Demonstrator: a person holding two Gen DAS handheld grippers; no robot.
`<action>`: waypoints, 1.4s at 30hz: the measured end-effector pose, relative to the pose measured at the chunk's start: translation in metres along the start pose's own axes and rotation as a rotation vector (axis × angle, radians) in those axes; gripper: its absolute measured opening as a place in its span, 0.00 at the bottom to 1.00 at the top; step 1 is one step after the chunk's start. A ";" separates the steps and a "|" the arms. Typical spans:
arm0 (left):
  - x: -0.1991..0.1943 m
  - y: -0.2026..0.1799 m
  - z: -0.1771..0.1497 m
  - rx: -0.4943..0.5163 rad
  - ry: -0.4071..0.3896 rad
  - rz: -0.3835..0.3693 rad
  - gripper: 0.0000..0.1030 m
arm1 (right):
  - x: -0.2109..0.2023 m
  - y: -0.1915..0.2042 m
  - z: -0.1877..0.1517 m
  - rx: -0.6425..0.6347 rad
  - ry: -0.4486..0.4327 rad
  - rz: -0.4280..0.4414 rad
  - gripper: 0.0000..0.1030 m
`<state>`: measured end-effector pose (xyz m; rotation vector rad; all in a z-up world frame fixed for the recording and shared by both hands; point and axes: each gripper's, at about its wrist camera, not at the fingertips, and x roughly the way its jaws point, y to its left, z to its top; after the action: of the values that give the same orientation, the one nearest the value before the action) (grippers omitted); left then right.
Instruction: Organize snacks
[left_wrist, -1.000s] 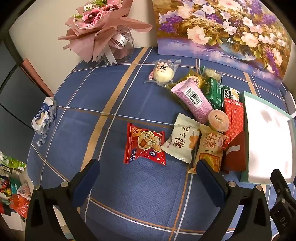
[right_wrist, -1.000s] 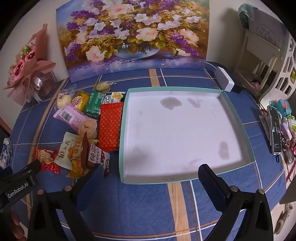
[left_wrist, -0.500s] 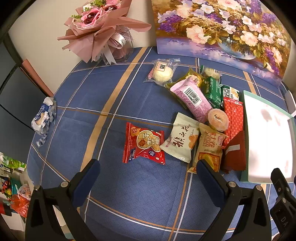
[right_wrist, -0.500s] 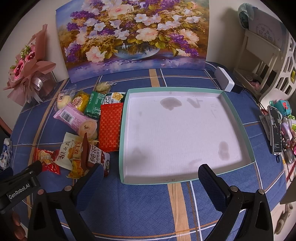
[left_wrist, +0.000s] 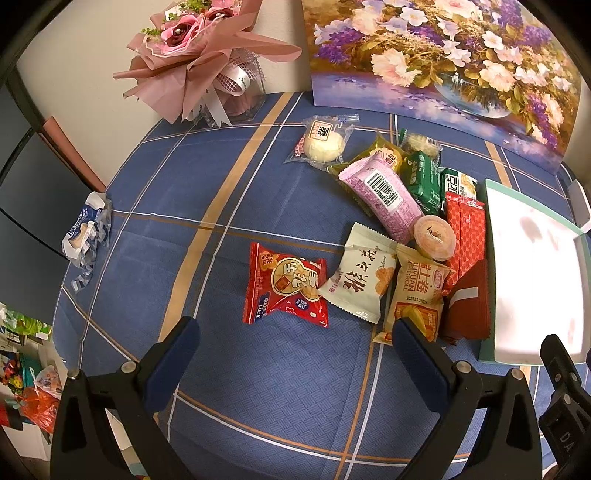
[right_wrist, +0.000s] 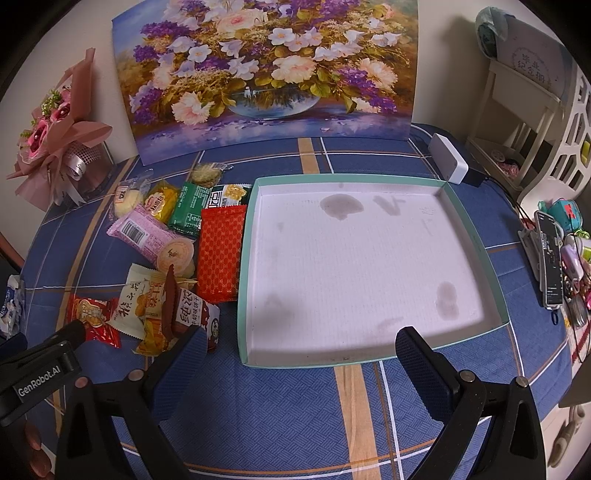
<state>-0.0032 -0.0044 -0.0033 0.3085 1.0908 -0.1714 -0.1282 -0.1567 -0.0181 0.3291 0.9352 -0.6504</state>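
Woven plaid cloth (left_wrist: 155, 206) bears crinkly foil snack packets (left_wrist: 286, 286) beside a shallow cardboard tray (right_wrist: 476, 236).

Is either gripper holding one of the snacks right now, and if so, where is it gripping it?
Nothing is held. The left gripper and the right gripper are both open above the blue checked tablecloth.

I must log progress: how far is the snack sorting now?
Done: nothing; the tray holds no snack. In hand: nothing; left gripper and right gripper are open. Left: all snacks lie on the cloth beside the tray.
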 end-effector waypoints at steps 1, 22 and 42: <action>0.000 0.000 0.000 0.000 0.000 0.000 1.00 | 0.000 0.000 0.000 0.000 0.000 0.000 1.00; 0.000 0.000 0.000 0.000 0.002 0.000 1.00 | 0.000 0.000 0.000 -0.001 0.000 -0.001 1.00; 0.001 -0.001 -0.004 0.002 0.002 -0.005 1.00 | 0.002 0.002 -0.001 -0.004 0.001 -0.002 1.00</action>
<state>-0.0066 -0.0035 -0.0064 0.3075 1.0936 -0.1767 -0.1263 -0.1555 -0.0200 0.3251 0.9374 -0.6499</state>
